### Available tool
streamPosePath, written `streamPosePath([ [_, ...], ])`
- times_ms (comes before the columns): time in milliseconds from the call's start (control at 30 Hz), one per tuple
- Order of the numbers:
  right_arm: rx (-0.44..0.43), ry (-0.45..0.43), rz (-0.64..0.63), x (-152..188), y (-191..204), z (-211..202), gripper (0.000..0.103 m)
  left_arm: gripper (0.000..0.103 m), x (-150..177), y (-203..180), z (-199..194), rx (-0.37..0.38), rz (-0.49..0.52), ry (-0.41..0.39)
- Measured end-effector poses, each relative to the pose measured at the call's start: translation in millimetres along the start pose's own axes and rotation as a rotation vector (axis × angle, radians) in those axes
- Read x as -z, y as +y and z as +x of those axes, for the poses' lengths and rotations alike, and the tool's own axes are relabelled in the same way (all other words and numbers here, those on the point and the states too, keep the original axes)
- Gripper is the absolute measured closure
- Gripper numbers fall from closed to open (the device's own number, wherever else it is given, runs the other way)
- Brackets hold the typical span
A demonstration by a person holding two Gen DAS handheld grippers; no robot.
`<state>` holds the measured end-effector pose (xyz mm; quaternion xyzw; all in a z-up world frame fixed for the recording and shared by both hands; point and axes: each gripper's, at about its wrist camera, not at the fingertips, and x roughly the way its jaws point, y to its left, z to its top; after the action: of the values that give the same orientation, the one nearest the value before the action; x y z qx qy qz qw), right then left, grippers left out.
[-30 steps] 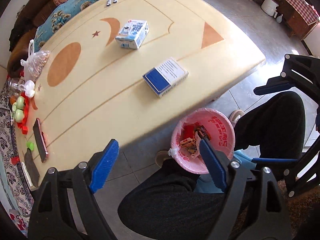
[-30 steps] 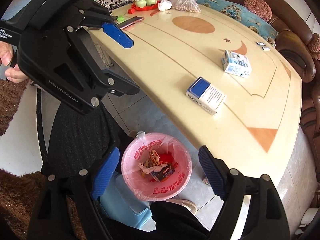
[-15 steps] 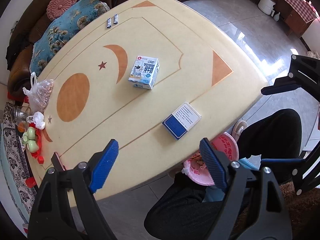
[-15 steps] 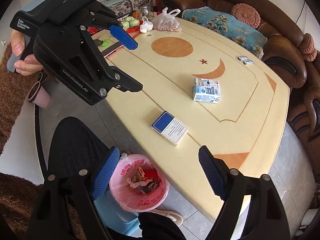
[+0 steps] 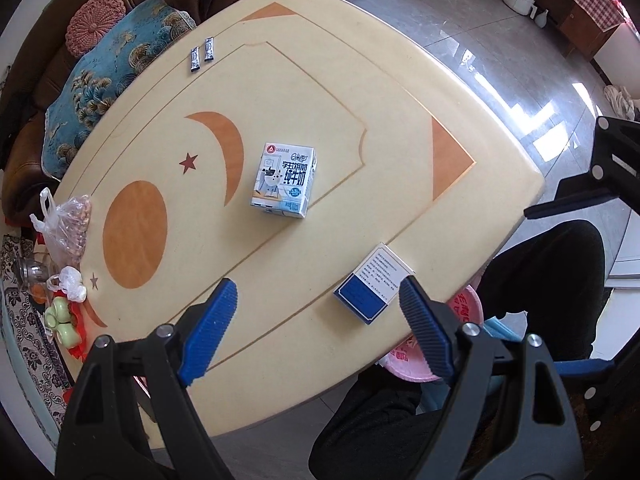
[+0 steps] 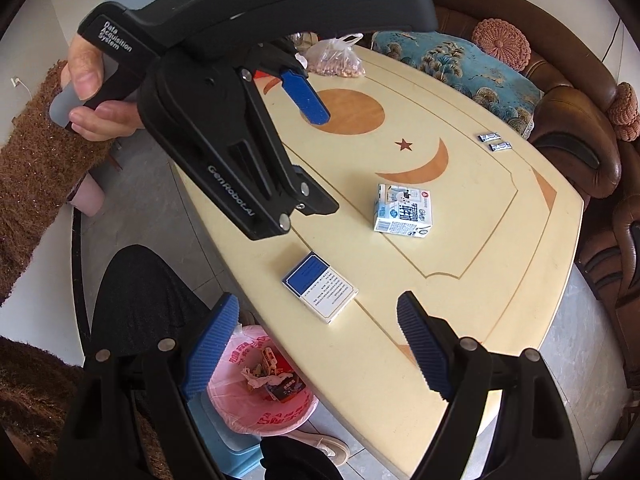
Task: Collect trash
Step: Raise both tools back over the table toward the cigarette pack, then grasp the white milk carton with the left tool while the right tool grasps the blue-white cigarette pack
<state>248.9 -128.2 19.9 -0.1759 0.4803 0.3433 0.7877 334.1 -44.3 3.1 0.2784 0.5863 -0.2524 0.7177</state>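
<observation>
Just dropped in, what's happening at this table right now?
A person holds both grippers over the table, jaws open and empty. The left gripper hangs near the blue-and-white box; the milk carton lies farther in. The right gripper hangs at the table edge, above the pink trash bin, which already holds wrappers.

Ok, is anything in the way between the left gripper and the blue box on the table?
Nothing visible. The left gripper hangs open above the table, and the blue box lies flat near the table's edge just under its right finger, with only bare tabletop around it. The milk carton sits well apart.
</observation>
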Motion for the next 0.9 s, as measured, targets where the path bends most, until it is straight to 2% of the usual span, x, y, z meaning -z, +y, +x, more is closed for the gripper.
streamPosePath([
  [600,-0.092,0.066,-0.089,-6,-10,59,0.023,0.022,-53,28,85,0.06,0.028,0.096],
  [900,-0.141,0.149,-0.127,-6,-16,108,0.023,0.022,-72,40,123,0.08,0.038,0.132],
])
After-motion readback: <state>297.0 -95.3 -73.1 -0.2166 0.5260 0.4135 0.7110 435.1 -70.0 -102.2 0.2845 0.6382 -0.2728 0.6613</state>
